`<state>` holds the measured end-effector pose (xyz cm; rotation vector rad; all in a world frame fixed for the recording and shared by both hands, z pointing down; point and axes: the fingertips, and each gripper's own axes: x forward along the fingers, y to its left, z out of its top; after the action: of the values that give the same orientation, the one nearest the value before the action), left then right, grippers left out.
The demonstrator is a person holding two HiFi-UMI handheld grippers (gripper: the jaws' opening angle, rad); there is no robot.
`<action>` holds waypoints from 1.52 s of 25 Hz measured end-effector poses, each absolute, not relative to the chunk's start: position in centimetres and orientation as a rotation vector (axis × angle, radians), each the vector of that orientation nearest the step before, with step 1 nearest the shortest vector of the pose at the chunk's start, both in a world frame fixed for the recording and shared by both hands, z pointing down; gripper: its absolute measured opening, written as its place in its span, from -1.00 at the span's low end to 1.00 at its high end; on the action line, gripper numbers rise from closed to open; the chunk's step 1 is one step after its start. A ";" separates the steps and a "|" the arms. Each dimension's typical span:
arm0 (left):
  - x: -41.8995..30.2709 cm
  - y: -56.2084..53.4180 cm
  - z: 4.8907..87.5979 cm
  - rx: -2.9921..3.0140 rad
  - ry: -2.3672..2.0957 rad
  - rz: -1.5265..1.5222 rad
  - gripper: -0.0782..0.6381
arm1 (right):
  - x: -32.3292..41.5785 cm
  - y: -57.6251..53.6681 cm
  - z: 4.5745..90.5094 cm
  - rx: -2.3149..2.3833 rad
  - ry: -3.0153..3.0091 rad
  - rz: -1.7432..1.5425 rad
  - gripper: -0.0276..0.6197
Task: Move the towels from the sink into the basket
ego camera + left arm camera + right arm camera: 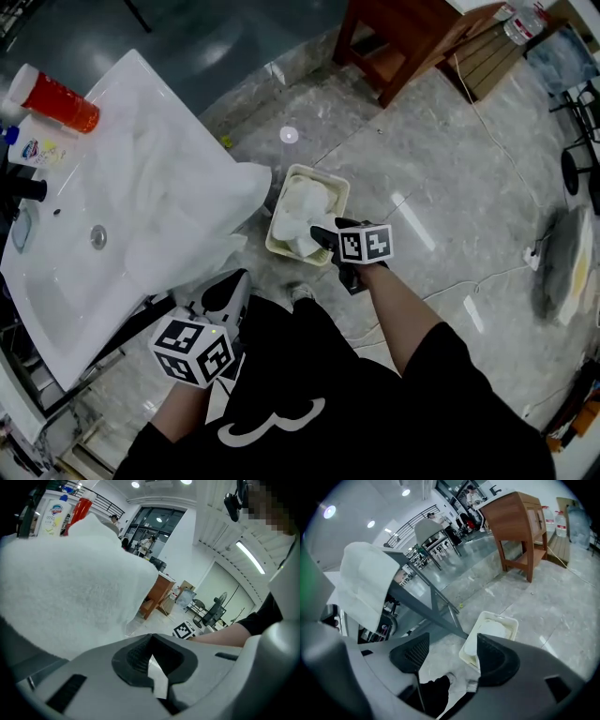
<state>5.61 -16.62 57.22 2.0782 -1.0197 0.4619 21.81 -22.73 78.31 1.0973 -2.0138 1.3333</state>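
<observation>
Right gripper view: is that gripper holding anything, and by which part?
Nothing held: the right gripper's jaws stand apart and empty over the cream plastic basket with a white towel inside.

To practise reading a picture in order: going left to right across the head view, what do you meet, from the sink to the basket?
Red bottle, sink drain, white towel, basket.

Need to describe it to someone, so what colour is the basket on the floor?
Cream, close to off-white; the head view shows the basket best.
</observation>
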 end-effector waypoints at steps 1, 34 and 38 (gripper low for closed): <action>5.6 -16.6 56.8 2.083 -1.023 0.459 -0.76 | 21.5 -22.3 77.7 1.065 -2.031 1.320 0.00; -4.2 -13.9 35.5 2.044 -1.478 0.196 -0.76 | 4.3 -23.8 38.5 0.465 -2.690 0.372 0.24; -6.1 -13.7 35.7 2.008 -1.522 0.237 -0.76 | 2.1 -26.5 38.8 0.554 -2.651 0.411 0.24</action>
<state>-6.08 -13.68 35.68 2.0084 -1.5223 0.2369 2.15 -26.53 38.81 0.5537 -2.6513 0.4113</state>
